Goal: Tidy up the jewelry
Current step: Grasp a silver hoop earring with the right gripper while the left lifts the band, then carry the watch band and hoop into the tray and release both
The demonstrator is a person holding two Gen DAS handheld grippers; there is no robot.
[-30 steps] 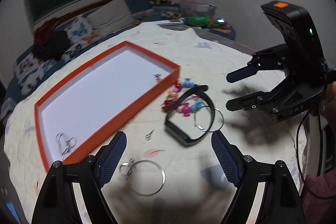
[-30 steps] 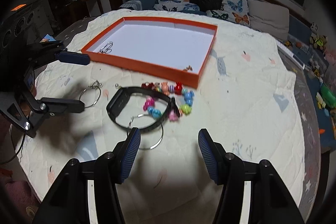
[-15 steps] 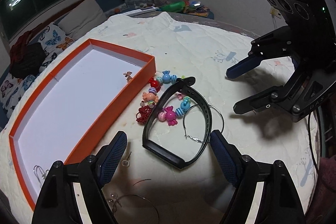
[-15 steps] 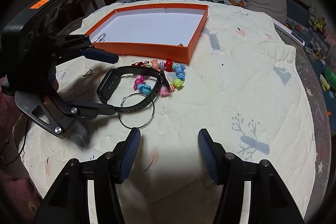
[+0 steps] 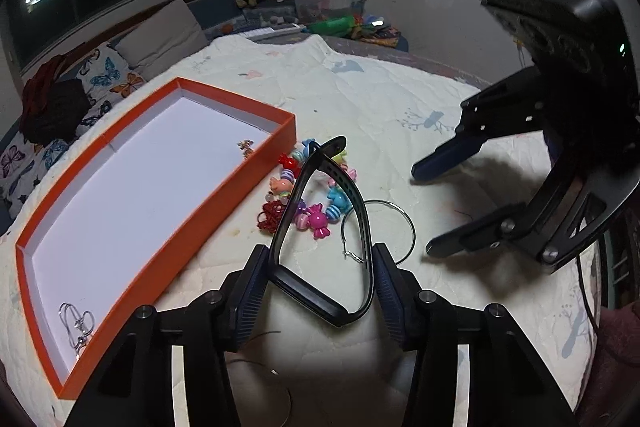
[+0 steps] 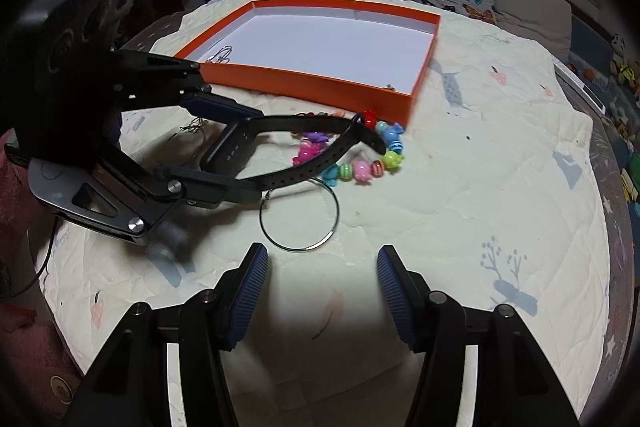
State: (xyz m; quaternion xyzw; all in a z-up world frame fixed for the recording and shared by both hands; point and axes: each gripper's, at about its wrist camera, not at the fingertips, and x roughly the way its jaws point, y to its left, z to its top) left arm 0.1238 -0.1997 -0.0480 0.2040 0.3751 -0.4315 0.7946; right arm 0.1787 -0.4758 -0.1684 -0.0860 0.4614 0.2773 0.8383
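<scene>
In the left wrist view, the left gripper is pinching the black watch band between its blue pads, the band's loop reaching out over the quilt beside the orange tray, with the candy-bead bracelet and a hoop earring lying beneath and just past it. In the right wrist view, the right gripper is hovering with its fingers spread wide and holding nothing, near the hoop earring, while the left gripper is gripping the watch band in front of the tray.
</scene>
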